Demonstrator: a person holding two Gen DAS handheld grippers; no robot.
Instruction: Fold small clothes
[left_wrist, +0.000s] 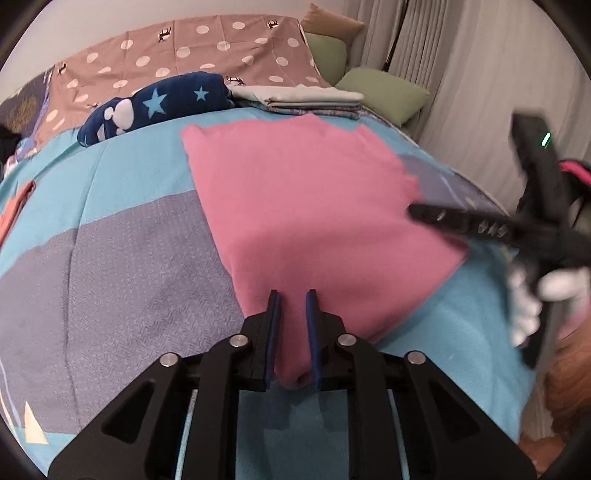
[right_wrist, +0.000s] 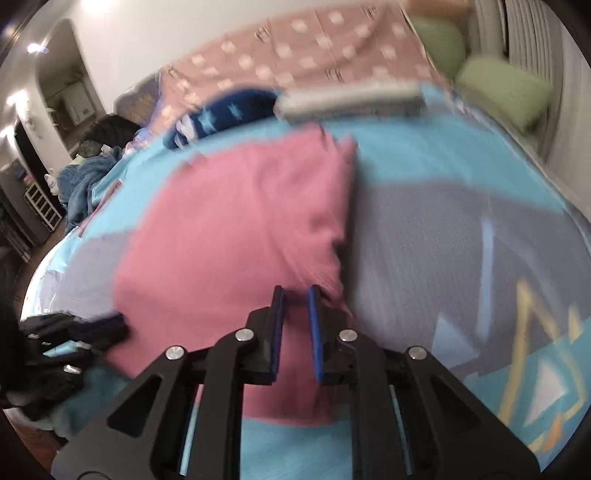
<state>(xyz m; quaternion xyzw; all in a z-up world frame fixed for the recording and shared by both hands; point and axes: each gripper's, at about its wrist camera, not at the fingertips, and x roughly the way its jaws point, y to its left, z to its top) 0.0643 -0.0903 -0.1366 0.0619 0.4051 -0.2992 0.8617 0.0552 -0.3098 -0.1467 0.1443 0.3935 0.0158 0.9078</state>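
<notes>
A pink garment (left_wrist: 314, 206) lies spread flat on the bed. My left gripper (left_wrist: 293, 295) is at its near left corner. A bunched fold of the pink cloth fills the narrow gap between the blue pads (left_wrist: 274, 332), and they are shut on it. My right gripper (right_wrist: 297, 290) is over the garment's (right_wrist: 229, 236) near right part, beside its right edge. Its pads (right_wrist: 316, 332) stand a little apart and flat pink cloth shows through the gap. This view is blurred. In the left wrist view the right gripper (left_wrist: 417, 211) reaches the garment's right edge.
The bed cover (left_wrist: 110, 258) is blue and grey. At the back lie a navy star blanket (left_wrist: 166, 101), a folded stack of cloth (left_wrist: 306, 98), green cushions (left_wrist: 384, 92) and a dotted brown cover (left_wrist: 207, 51). Curtains (left_wrist: 461, 74) hang at the right. A clothes pile (right_wrist: 85, 177) lies far left.
</notes>
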